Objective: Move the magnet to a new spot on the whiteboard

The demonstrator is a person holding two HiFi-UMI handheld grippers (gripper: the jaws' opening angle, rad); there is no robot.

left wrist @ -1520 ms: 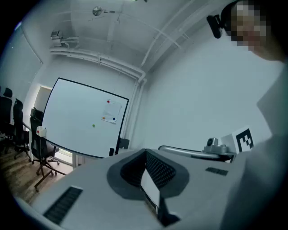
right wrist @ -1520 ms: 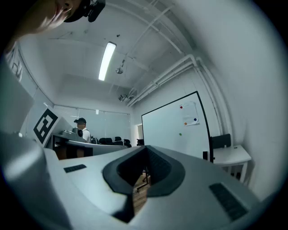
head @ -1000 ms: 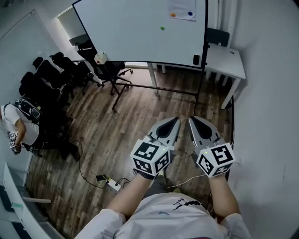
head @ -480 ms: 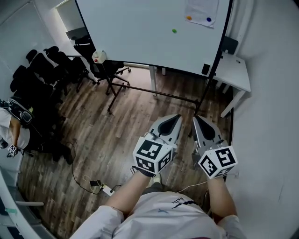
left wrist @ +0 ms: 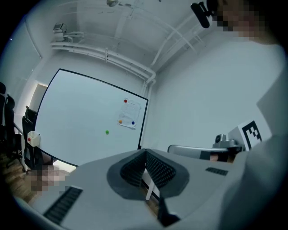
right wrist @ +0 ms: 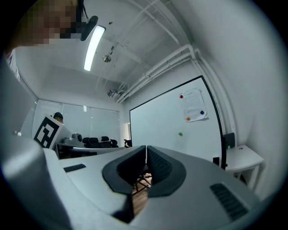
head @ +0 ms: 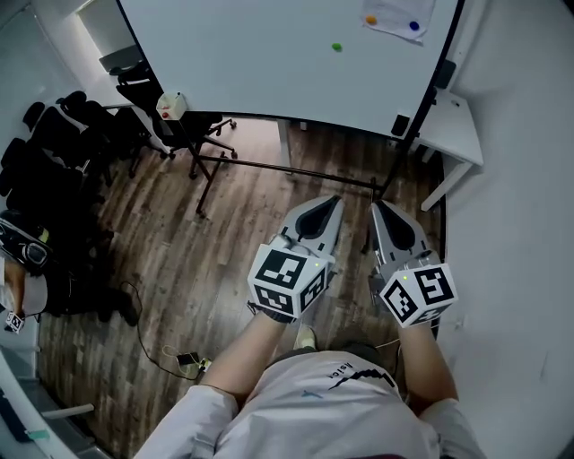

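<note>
The green magnet (head: 337,47) is being shown stuck on the whiteboard (head: 260,63), alone in the upper right part of the bare surface, below and to the left of a paper sheet (head: 399,16). That sheet is being pinned near the board's top right corner by an orange magnet (head: 370,19) and a blue magnet (head: 413,26). The green magnet is being touched by nothing, and both tools are being kept well apart from the board.

The left gripper (head: 335,201) is being held level in front of the person, pointed toward the board, with its jaws clenched together and nothing gripped between them. The right gripper (head: 376,206) is being held just beside it, pointed the same way, its jaws likewise pressed shut on nothing. Each tool is being carried on an outstretched forearm, with the marker cubes turned up toward the head camera.

Below the board, its dark stand is being seen on the wooden floor (head: 179,242). A white desk (head: 453,125) is being seen at the board's right edge, against the wall. Black office chairs (head: 63,143) are being seen grouped at the left, and a power strip (head: 190,361) is lying on the floor nearer the person.
</note>
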